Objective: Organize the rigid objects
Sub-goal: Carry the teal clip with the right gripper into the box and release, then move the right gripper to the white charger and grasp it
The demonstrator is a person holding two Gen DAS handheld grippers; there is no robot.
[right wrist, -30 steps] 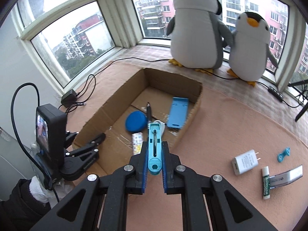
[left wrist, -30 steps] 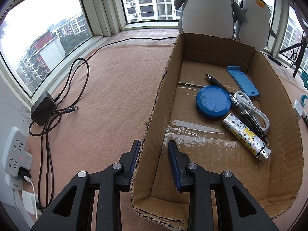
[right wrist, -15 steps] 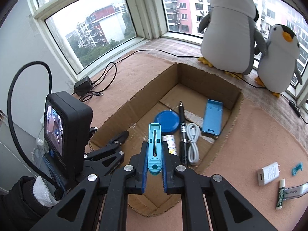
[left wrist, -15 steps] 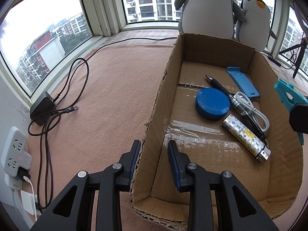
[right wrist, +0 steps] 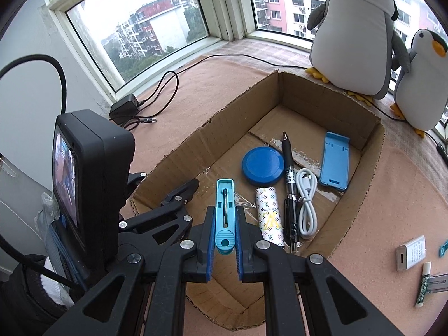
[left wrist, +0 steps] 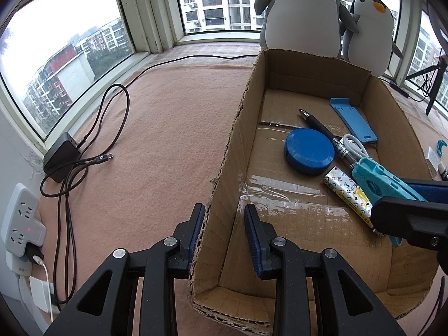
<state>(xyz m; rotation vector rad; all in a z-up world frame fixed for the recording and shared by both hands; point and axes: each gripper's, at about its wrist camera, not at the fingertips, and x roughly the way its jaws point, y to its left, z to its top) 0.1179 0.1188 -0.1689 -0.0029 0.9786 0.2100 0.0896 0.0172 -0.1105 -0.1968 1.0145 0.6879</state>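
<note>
**Spotter:** Clip (right wrist: 224, 212), the teal one, sits pinched between the pads of your right gripper (right wrist: 224, 247), nose pointing forward, held above the floor of the cardboard box (left wrist: 246, 128) near its right wall.

**Operator:** And my left?

**Spotter:** Your left gripper (left wrist: 224, 232) straddles the box's left wall near the front corner. One finger lies against the outside face; the inner one stands apart from the cardboard, so the jaws are parted and not clamping.

**Operator:** Where's the free room inside?

**Spotter:** The near half of the box floor is bare cardboard with a strip of clear tape. Farther in, you have the blue round tin (right wrist: 263, 166), with the black pen (right wrist: 288, 179) just beside it, then the coiled white cable (right wrist: 306, 200), and the blue phone stand (right wrist: 334, 165) toward the far right corner. The patterned lighter (right wrist: 270, 215) lies nearest your clip, partly under it in the left wrist view. The box rims are ragged and torn.

**Operator:** Any writing?

**Spotter:** The lighter carries an LV-style monogram print. The pen's label is too small to read. Outside on the pink mat, the white charger (right wrist: 411, 253) and the lip balm tube (right wrist: 422, 284) show print you cannot make out.
</note>
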